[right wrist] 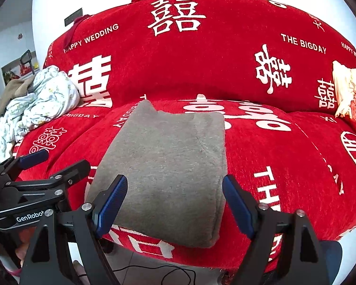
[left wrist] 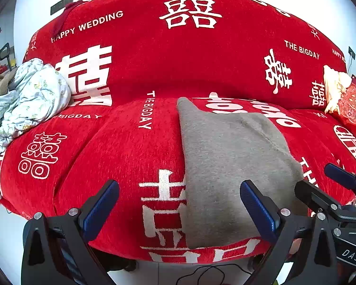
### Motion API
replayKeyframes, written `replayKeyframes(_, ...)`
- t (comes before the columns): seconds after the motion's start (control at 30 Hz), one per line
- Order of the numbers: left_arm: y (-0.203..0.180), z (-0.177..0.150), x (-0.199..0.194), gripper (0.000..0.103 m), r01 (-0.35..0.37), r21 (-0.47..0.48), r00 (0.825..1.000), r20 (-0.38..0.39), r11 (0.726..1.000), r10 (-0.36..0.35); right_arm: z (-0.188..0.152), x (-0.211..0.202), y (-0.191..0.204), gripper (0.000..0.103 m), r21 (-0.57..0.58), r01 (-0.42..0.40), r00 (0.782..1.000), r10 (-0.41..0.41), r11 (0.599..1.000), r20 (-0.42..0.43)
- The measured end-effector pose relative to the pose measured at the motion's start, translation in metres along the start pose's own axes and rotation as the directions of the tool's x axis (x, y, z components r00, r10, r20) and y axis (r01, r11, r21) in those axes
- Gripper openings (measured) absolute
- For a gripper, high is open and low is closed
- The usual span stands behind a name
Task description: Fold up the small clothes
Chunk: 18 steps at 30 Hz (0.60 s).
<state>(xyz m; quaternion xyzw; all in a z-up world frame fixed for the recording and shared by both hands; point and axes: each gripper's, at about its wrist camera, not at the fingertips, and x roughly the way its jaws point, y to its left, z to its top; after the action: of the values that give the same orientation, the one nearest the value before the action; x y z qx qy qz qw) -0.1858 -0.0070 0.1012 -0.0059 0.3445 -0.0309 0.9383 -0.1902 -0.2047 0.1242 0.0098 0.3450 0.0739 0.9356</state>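
Both hand-held grippers [left wrist: 179, 207] [right wrist: 175, 201] spread, empty; folded grey fleece garment [right wrist: 168, 166] overhanging red sofa [right wrist: 284, 178] edge, liable to slide.

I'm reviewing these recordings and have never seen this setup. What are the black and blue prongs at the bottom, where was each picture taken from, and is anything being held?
There is no robot here: a person holds a two-finger claw in each hand, and a wide-angle camera on each claw looks forward along its fingers. One picture comes from the left claw, the other from the right claw; each also catches its neighbour at the edge. Both claws stand open and hold nothing. Ahead is a sofa in a red cover with white lettering. A grey garment, already folded flat, lies on the seat. A crumpled pale floral cloth sits at the left end, a red cushion at the right.
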Motion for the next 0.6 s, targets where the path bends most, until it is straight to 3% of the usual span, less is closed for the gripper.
replayKeyframes(0.6,-0.0061,-0.0003,-0.0041,0.102,-0.009,0.025,1.0,0.007,1.0,0.009,0.0023,-0.0014,-0.0014,0.085,-0.001,0.0,1.0,0.0,1.0,0.007)
